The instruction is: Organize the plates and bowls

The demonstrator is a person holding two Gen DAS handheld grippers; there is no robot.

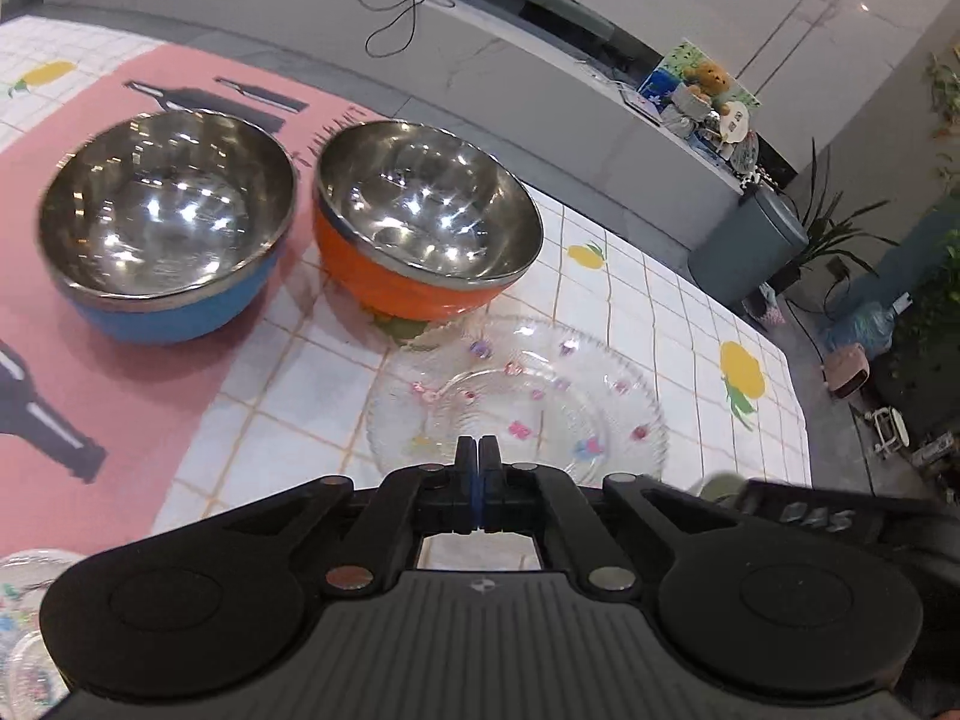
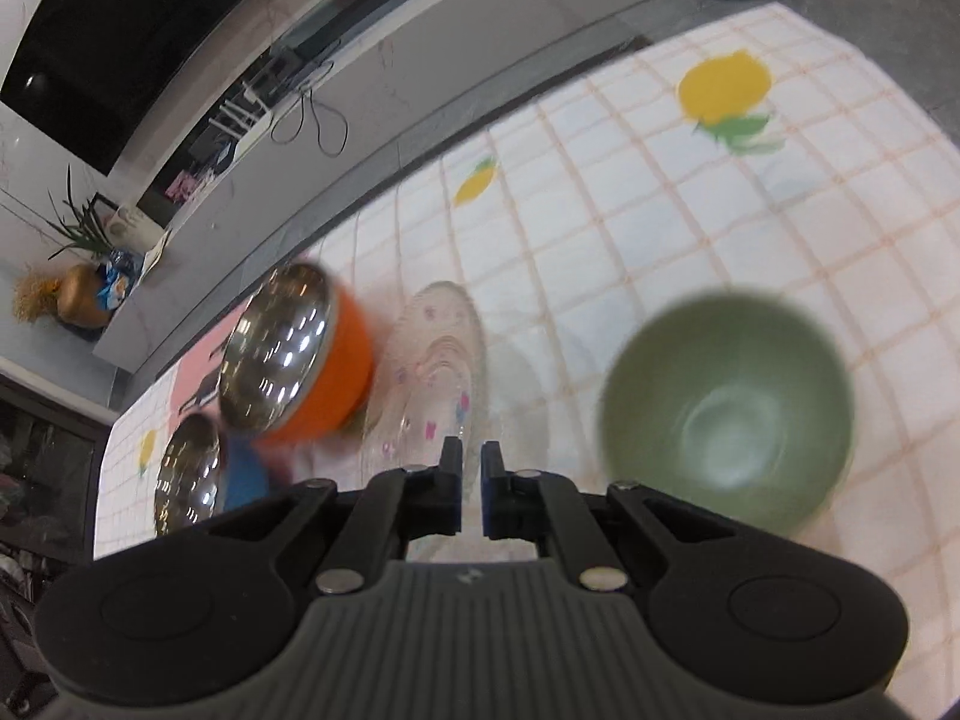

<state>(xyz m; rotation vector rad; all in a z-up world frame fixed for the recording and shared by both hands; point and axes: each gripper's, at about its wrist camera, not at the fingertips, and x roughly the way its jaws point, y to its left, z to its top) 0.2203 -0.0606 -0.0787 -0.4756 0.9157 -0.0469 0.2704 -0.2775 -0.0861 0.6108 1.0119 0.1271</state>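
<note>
Only at right: green bowl (image 2: 726, 408)

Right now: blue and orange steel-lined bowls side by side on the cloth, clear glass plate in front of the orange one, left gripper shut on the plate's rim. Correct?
Not quite. The left gripper is shut on nothing; its fingers meet over the glass plate, as the left wrist view shows. The blue bowl, orange bowl and plate are as stated.

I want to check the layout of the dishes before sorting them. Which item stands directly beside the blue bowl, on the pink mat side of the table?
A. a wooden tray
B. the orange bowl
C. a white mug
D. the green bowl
B: in the left wrist view the orange bowl stands right next to the blue bowl, while the green bowl sits apart, beyond the clear glass plate.
</note>
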